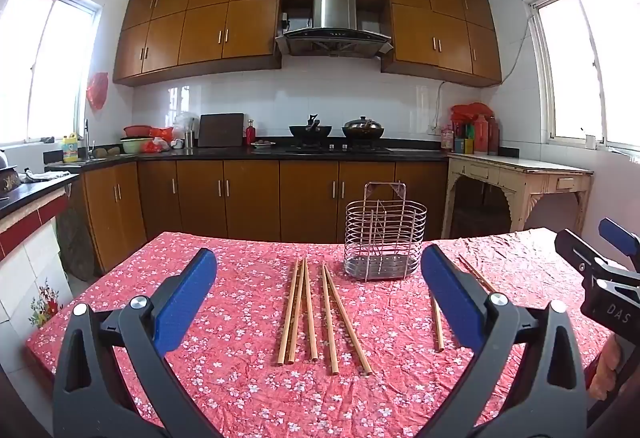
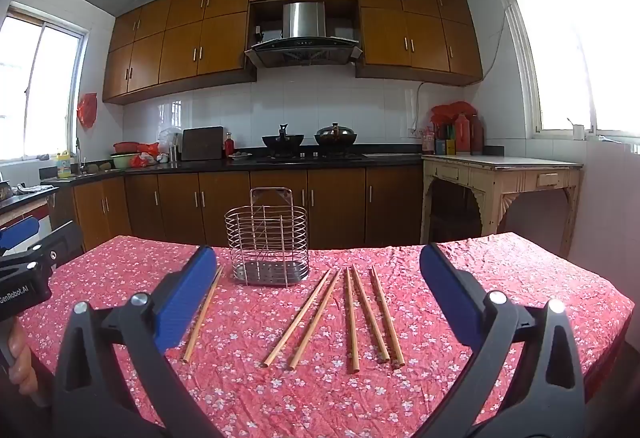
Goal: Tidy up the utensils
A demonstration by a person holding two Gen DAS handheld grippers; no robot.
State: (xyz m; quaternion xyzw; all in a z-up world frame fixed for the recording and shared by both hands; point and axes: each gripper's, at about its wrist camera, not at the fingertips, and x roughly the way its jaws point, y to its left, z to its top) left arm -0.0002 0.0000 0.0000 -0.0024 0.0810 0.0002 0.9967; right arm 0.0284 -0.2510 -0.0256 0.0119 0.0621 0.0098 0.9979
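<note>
While nothing is yet held, the chopsticks (image 1: pixel 320 314) lie flat on the table (image 1: pixel 224 378), their long axes running away from the cameras toward the wire holder (image 1: pixel 383 238) that stands upright at the far side. Going left to right in the left wrist view: the left claw (image 1: pixel 318 298) hangs released, its blue pads spread wide, with a cluster of three sticks and then a pair lying side by side on the cloth straight ahead of its gap; next comes the holder, a little right of centre and beyond the stick tips; then one more stick (image 1: pixel 438 324), partly hidden behind the right-hand pad; and last the right claw (image 2: pixel 318 298) at the frame's edge, also released and empty. From the right wrist view the same pair and trio lie ahead of its open gap, with the holder to the left of centre. Both claws sit level, low over the near edge, pointing forward. Either looks about equally near; since the sticks point along the fingers, a grasp would probably need the wrist turned across a stick.
</note>
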